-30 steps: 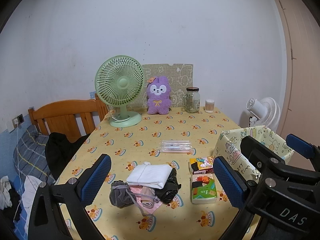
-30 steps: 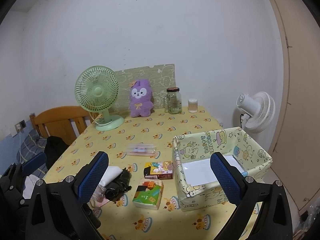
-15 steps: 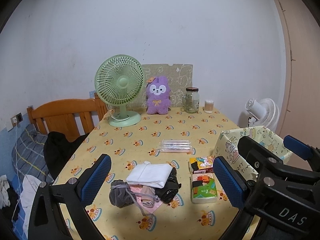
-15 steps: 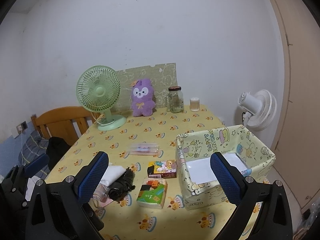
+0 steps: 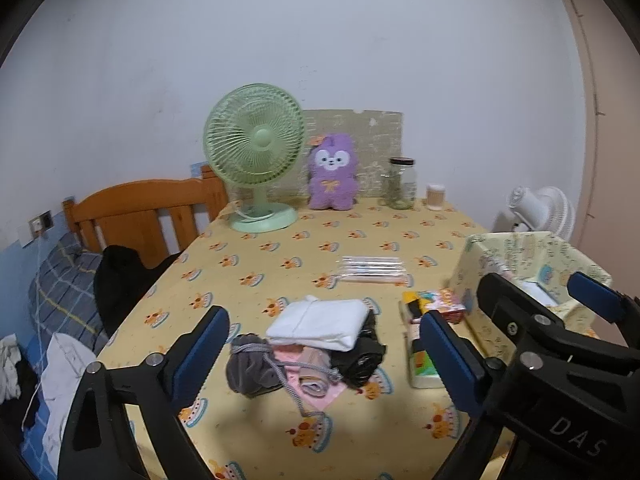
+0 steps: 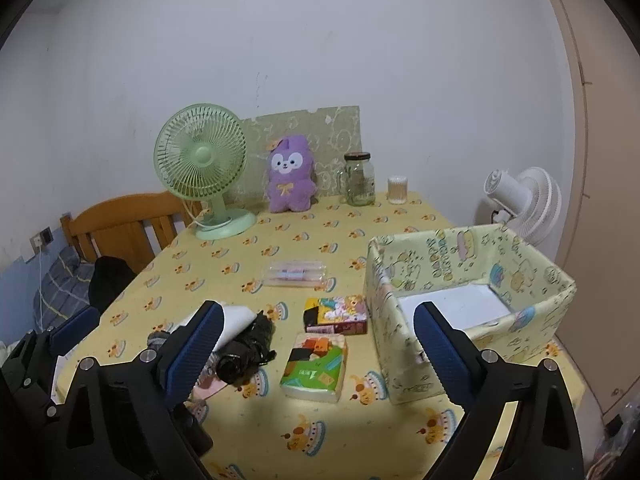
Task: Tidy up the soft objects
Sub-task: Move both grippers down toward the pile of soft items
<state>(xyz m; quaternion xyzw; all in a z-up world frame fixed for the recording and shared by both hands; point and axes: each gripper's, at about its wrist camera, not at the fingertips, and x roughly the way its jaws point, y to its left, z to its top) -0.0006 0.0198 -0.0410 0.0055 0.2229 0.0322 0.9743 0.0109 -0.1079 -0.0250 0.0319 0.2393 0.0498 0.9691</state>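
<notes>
A pile of soft things lies near the table's front: a folded white cloth (image 5: 320, 322), a grey drawstring pouch (image 5: 250, 368), a black rolled bundle (image 5: 360, 354) and a pink cloth (image 5: 320, 390). My left gripper (image 5: 324, 354) hovers above the pile, jaws wide and closing slightly, gripping nothing. My right gripper (image 6: 318, 354) hangs over a green tissue pack (image 6: 316, 366), also closing slightly and holding nothing. To its right stands a yellow fabric box (image 6: 400, 336), open on top. A purple plush toy (image 5: 332, 178) sits at the back.
A colourful small carton (image 6: 336, 314) and a clear pen case (image 6: 296, 272) lie mid-table. A green fan (image 5: 256, 160), a glass jar (image 5: 400, 184) and a swab pot (image 5: 435, 197) stand at the back. A wooden chair (image 5: 140, 212) is at the left, a white fan (image 6: 524, 200) at the right.
Both grippers have sunk a little toward the table, and their pads stand slightly closer together. Nothing on the table has moved.
</notes>
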